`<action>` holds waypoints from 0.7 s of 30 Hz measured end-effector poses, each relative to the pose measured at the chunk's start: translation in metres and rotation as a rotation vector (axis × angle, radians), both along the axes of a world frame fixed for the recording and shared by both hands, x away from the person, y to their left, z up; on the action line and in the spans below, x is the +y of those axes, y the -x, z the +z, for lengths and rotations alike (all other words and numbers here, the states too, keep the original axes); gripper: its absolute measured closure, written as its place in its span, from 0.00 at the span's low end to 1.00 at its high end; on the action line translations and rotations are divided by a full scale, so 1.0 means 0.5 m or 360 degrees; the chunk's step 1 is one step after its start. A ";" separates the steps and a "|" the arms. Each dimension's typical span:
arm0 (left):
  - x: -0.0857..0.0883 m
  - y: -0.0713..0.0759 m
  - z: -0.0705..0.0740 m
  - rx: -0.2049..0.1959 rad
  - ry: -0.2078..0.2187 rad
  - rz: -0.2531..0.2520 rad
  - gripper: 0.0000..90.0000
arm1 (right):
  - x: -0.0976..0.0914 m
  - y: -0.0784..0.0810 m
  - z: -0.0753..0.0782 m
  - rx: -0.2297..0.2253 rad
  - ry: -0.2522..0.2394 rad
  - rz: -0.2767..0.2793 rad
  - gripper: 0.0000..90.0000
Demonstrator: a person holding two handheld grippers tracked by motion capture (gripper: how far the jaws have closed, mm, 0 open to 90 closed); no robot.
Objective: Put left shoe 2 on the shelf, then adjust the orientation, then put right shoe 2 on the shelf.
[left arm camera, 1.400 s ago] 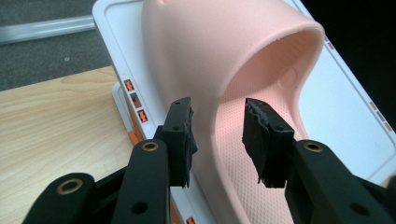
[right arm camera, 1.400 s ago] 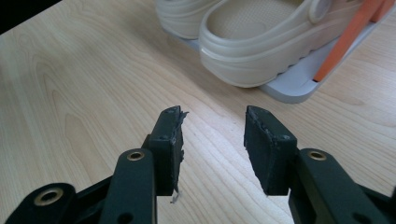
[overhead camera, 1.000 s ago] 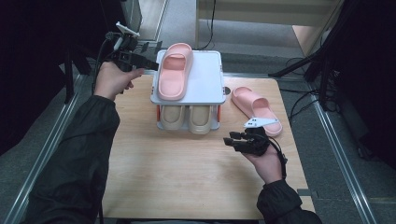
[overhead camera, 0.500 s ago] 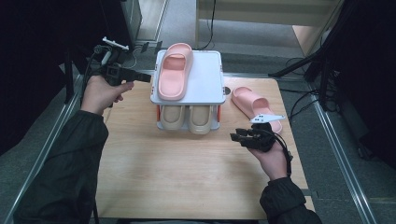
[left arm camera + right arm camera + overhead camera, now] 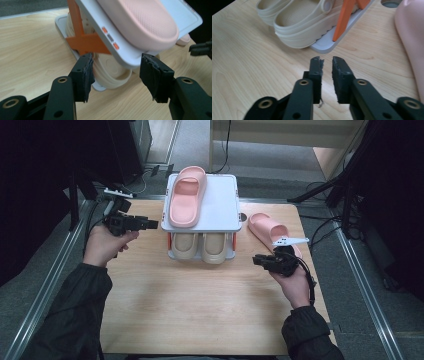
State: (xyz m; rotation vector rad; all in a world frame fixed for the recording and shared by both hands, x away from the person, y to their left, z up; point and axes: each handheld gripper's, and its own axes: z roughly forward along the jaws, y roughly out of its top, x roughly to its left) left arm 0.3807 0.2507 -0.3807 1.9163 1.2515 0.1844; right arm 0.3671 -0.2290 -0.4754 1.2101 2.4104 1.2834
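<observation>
Where the high view looks down on the pale wood-grain worktop, a small white two-tier rack stands at the far middle. One smooth, rounded pink slipper lies on the flat top tier; a cream pair of clogs sits side by side on the tier beneath. A second pink slipper lies on the wood just right of the rack. The left claw is held level just left of the rack, clear of it, pointing at its side. The right claw hovers near the rack's front right corner, beside the loose slipper.

From the left gripper view, the left claw has been opening and stands wide, nothing between its black, rough-faced pads. Beyond them the rack's rounded white top tier carries the fine-dimpled pink slipper, with orange cross-braces and the ridged cream clogs underneath.

From the right gripper view, the right claw has been closing to a narrow slit, empty, its pads frayed at the edges. Ahead lie the chunky cream clogs, an orange strut, and the matte pink slipper at the right edge.
</observation>
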 end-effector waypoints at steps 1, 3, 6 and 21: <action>-0.001 0.005 -0.008 0.0000 -0.0003 -0.0001 0.49 | -0.002 -0.003 0.000 0.0002 0.0001 -0.0008 0.93; -0.002 0.015 -0.021 0.0002 -0.0001 -0.0008 0.48 | -0.006 -0.009 0.001 0.0000 0.0008 -0.0019 0.95; -0.005 0.030 -0.036 -0.0008 -0.0004 -0.0017 0.48 | -0.012 -0.020 0.001 -0.0017 0.0015 -0.0043 0.95; -0.012 0.073 -0.111 0.0021 -0.0018 -0.0055 0.46 | -0.073 -0.083 -0.016 0.0023 0.0012 -0.0203 1.00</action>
